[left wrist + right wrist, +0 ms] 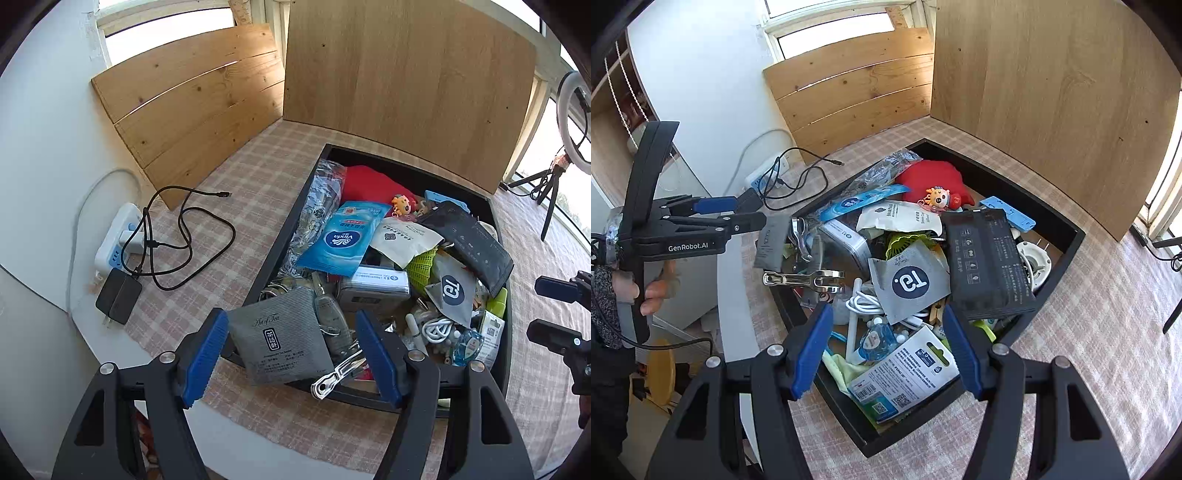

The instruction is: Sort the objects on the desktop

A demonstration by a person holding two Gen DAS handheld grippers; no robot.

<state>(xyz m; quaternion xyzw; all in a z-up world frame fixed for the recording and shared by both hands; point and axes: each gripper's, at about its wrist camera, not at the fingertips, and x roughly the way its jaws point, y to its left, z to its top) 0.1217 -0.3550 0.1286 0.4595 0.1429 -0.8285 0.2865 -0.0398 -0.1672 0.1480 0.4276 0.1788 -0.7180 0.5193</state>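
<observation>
White power strip [114, 236]: lies far left on the checked cloth [240, 192], outside the tray, with a black cable [207, 236] looped beside it.
Grey tea sachet [280, 339]: leans over the tray's near-left rim, part in, part out.
Left gripper [291, 317]: fingers spread wide, with the sachet between the blue pads. It is near the left pad and apart from the right one, so nothing is pinched.
Metal clip [334, 373]: lies just beside the sachet's lower right corner, inside the right finger.
Black tray [284, 236]: heaped with packets, a red cloth and cords.
Right gripper [886, 314]: jaws apart and empty, hovering over the tray's near corner above a white card [908, 376].
Stage: the pose fits either taking the sachet up or having just let it go.
Care: any grip should take the sachet by its flat faces, clear of the clip and the rim. The thin foil is likely to bend.
</observation>
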